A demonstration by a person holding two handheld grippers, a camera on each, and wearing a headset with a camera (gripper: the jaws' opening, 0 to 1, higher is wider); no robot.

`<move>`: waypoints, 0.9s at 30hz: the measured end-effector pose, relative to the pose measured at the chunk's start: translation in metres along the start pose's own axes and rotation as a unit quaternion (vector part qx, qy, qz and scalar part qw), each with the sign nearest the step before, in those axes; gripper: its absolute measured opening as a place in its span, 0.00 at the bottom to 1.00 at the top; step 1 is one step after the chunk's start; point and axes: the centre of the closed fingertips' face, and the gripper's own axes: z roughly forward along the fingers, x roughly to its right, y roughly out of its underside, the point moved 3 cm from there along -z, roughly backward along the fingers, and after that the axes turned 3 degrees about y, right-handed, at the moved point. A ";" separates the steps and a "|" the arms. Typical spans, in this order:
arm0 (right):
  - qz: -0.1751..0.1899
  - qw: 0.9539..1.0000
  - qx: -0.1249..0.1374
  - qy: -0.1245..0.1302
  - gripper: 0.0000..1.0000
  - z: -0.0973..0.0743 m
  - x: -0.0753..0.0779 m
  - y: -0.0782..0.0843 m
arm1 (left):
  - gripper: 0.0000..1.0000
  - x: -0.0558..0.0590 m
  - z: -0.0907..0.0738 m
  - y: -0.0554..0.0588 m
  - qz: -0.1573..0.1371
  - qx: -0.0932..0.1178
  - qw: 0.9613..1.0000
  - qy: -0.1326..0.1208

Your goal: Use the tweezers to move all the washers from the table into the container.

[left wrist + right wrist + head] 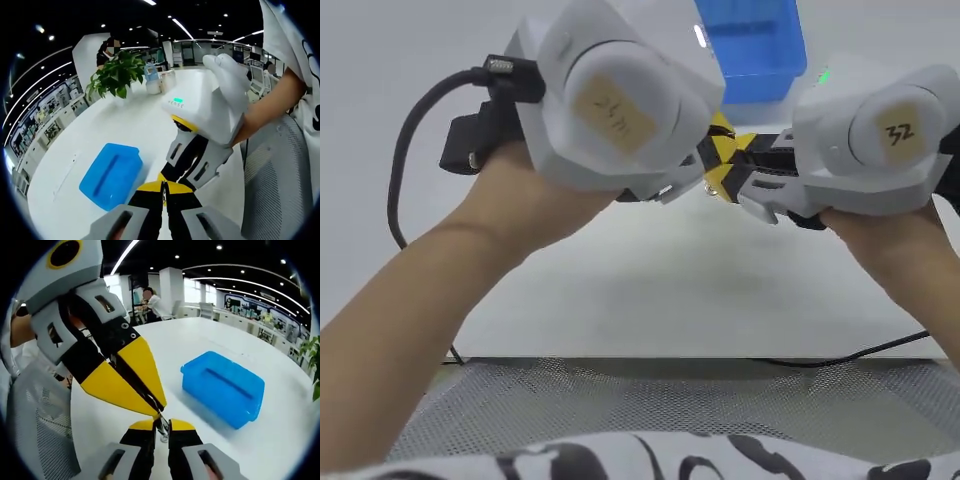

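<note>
**Tweezers in hand above worktop; no transfer confirmed**

The left gripper (163,189) and right gripper (161,429) are held tip to tip above the white worktop (210,340). In the right gripper view, the left jaws are pressed together on a thin metal sliver, judged to be the tweezers (159,421). The sliver runs down between the right jaws. These stand narrow around it, but whether they grip it cannot be told.

The blue container (215,400) sits on the worktop beyond the jaw tips, apart from both grippers. Its visible floor looks bare. Whether any washers lie inside, or where they rest on the worktop, cannot be told.

Judgement: the task is at an early stage. The tweezers are being readied, and picking up and depositing the washers remains to be done.
</note>
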 end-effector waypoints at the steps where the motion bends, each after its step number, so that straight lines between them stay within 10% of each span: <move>1: -0.014 1.000 -0.003 0.002 0.05 0.000 0.000 0.000 | 0.00 0.001 0.000 0.000 0.002 -0.002 1.000 0.002; 12: -0.040 0.999 0.006 0.017 0.04 -0.012 -0.001 -0.015 | 0.00 0.002 -0.012 -0.014 0.027 0.001 1.000 0.005; 27: -0.060 0.995 0.060 0.055 0.04 -0.022 0.030 -0.061 | 0.00 -0.028 -0.031 -0.048 0.052 0.036 0.997 -0.052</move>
